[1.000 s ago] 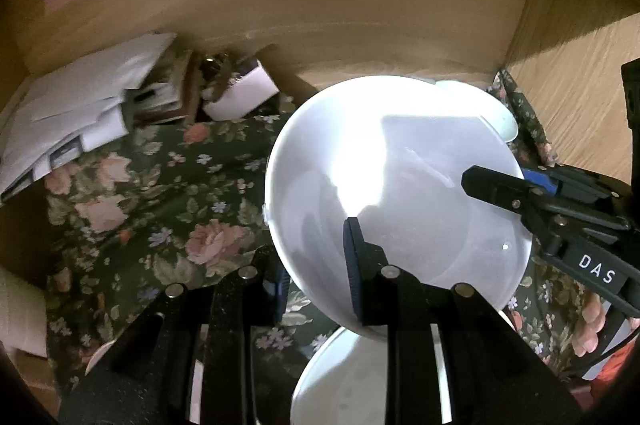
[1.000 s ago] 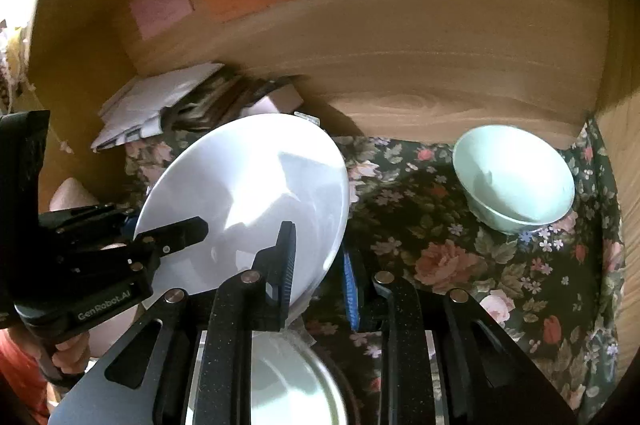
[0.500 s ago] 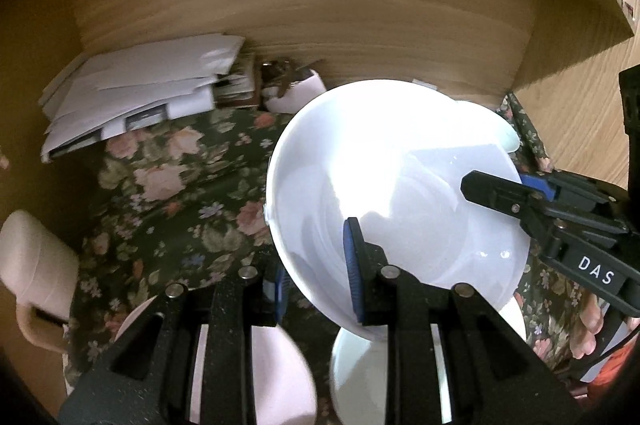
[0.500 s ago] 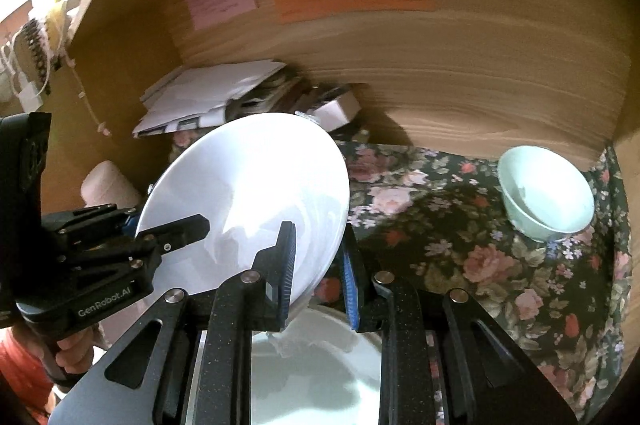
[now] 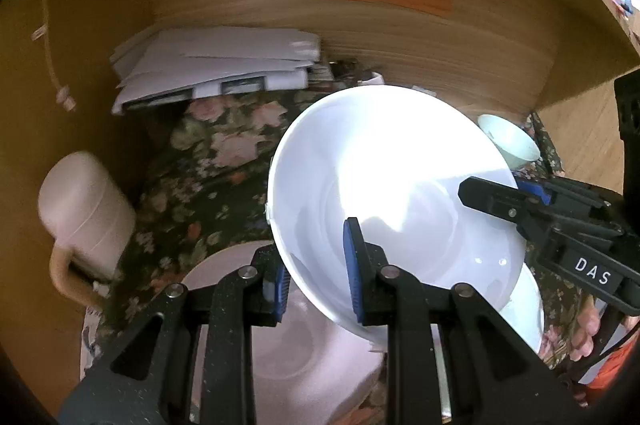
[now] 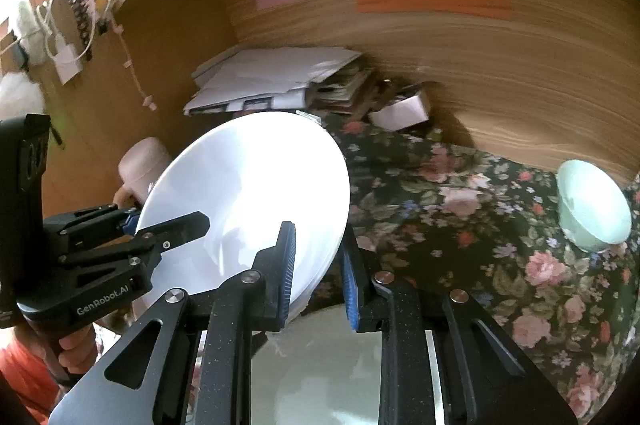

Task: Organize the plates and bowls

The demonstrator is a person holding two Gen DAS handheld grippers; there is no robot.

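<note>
A large white bowl (image 5: 392,185) is held tilted in the air by both grippers. My left gripper (image 5: 316,265) is shut on its near rim. My right gripper (image 6: 318,265) is shut on the opposite rim of the white bowl (image 6: 248,193). In the left wrist view a pink plate (image 5: 288,353) lies below on the left and a pale green plate (image 5: 524,313) below on the right. The pale green plate also shows under my right gripper (image 6: 320,365). A small mint bowl (image 6: 592,205) stands at the far right, also visible in the left wrist view (image 5: 508,141).
A floral cloth (image 6: 460,217) covers the shelf floor. A stack of papers (image 5: 216,69) and small clutter lie against the wooden back wall. A pink mug (image 5: 84,209) stands at the left. Wooden side walls close in both sides.
Both grippers have lifted and pulled back with the white bowl. The pink mug, pink plate and mint bowl have come into view.
</note>
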